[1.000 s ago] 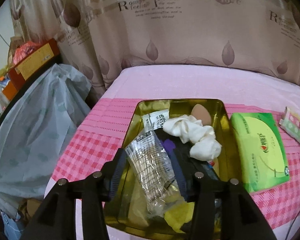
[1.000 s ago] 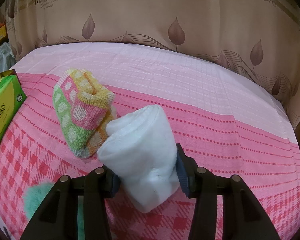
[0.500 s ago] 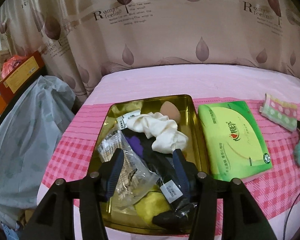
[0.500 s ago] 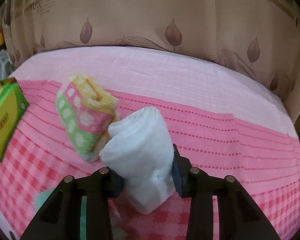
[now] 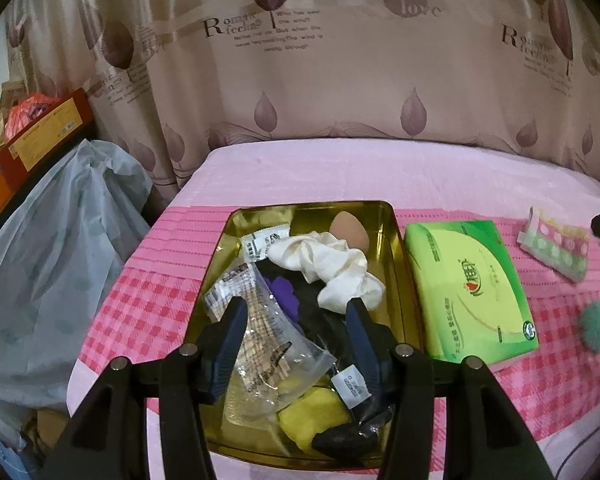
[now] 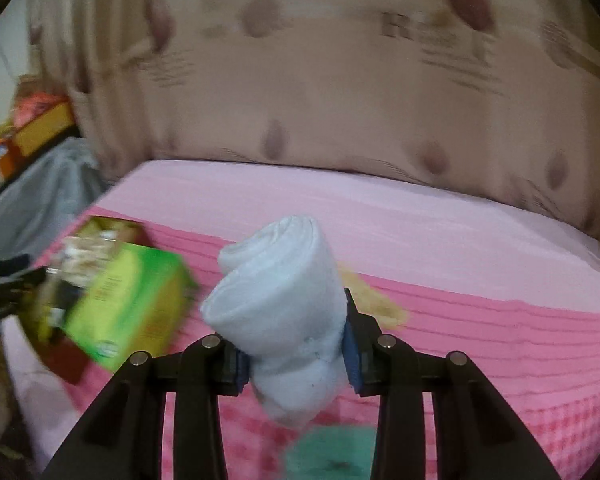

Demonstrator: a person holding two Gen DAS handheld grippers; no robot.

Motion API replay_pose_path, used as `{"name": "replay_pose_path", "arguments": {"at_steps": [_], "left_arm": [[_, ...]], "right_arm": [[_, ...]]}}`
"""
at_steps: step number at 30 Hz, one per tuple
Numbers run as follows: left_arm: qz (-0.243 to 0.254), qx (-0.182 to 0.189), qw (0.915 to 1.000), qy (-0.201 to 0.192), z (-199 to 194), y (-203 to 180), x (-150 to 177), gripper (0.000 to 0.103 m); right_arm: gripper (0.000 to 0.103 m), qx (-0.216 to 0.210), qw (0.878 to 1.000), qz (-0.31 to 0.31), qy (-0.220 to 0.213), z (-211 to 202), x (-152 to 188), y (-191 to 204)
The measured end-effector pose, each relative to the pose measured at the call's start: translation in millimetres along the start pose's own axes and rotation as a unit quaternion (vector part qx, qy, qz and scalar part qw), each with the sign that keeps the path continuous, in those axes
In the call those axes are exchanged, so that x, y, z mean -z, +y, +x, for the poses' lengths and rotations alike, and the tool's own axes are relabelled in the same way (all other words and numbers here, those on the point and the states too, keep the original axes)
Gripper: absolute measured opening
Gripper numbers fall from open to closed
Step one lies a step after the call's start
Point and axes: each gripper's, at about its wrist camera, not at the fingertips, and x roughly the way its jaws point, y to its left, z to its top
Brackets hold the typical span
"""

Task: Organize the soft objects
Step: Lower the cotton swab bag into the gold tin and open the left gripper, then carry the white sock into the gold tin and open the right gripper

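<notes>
White rolled cloth (image 6: 278, 304) is clamped between the pads of the right tongs (image 6: 296, 354), held up off the pink-covered bench (image 6: 480, 340), above a teal fluffy ball (image 6: 332, 454); view is blurred, so carry looks under way, probably toward the gold tray (image 5: 392, 248); tray already holds a cream scrunchie (image 5: 328, 268), beige sponge (image 5: 350, 230), purple piece (image 5: 284, 294), yellow cloth (image 5: 312, 420), dark items and clear packets; left tongs (image 5: 296, 322) hang spread over the tray, nothing gripped, packet (image 5: 268, 340) lying loose between them; left outside: green tissue pack (image 5: 468, 288), patterned towel (image 5: 556, 246), teal ball; judged past halfway, three soft things plus the held roll to place.
</notes>
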Motion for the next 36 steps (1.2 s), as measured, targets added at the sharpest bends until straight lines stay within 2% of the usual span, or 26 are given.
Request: {"name": "replay_pose_path", "arguments": {"at_steps": [7,14,25,32,36], "left_arm": [[-0.024,0.003,0.9997,0.002,0,15,-4,0.055],[-0.04,0.0,0.9991,0.011,4,29,-5,0.055],[-0.092,-0.011,0.9955,0.023,11,66,-6,0.055],[-0.1,-0.016,0.9947,0.021,12,72,-6,0.055],[-0.101,-0.017,0.9944,0.024,14,73,-6,0.055]], "right_arm": [[0.034,-0.096,0.995,-0.038,-0.003,1,-17,85],[0.034,-0.15,0.985,-0.083,0.009,17,-26,158],[0.034,-0.183,0.977,-0.104,0.04,53,-40,208],[0.035,-0.176,0.976,-0.111,0.062,82,-43,229],[0.038,-0.171,0.975,-0.119,0.08,100,-43,238]]}}
